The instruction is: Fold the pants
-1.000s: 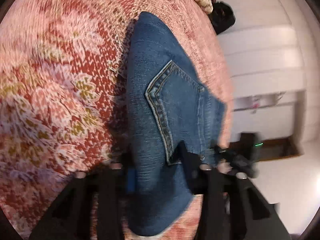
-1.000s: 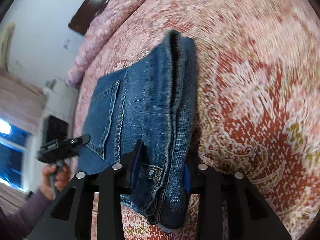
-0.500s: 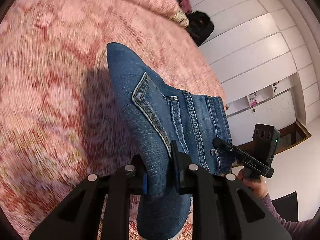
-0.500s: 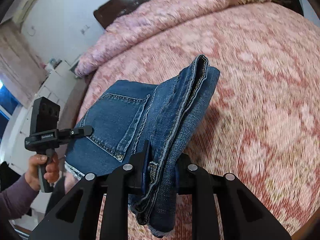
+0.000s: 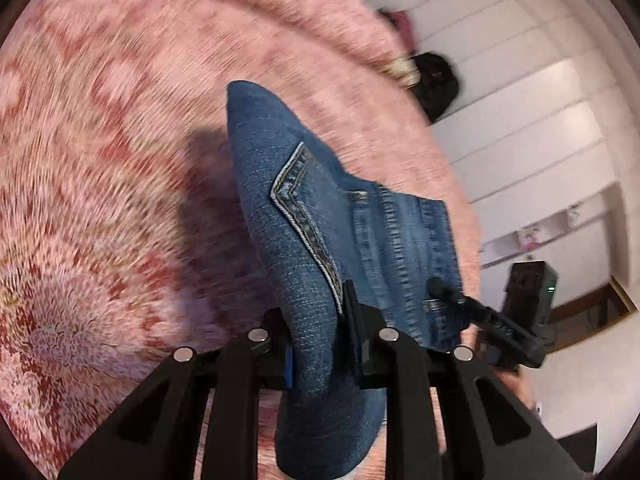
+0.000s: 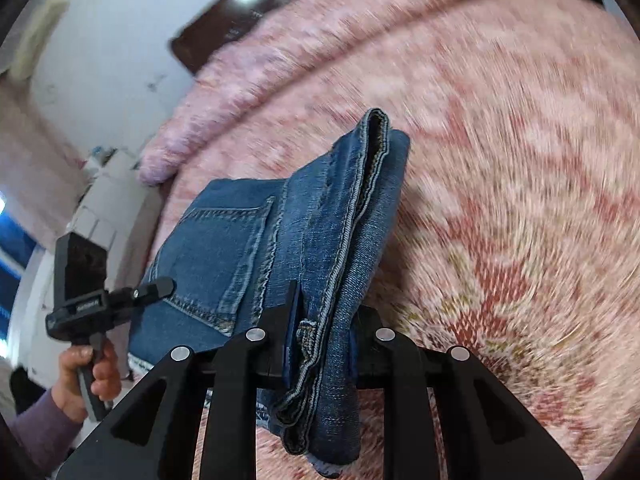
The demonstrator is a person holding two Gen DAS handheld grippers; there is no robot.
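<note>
The folded blue denim pants [image 5: 320,200] hang lifted above the pink patterned bedspread [image 5: 100,200], casting a shadow on it. My left gripper [image 5: 318,320] grips the folded edge near the back pocket; its jaws are opening slightly, with the denim still pressed between the pads. My right gripper [image 6: 326,320] is shut on the thick stacked hem edge of the pants [image 6: 224,248]. Each gripper shows in the other's view: the right one [image 5: 480,316] at the waistband side, the left one [image 6: 120,300] held by a hand [image 6: 92,372].
The bedspread [image 6: 520,200] fills most of both views. A pink bolster [image 6: 224,92] and a dark headboard [image 6: 248,0] lie at the far end. A black bag [image 5: 434,80] sits at the bed's edge by white cupboards [image 5: 540,120].
Both grippers have lifted the folded pants off the bed and carried them across it. The pants now hang between them, with more of the room in view.
</note>
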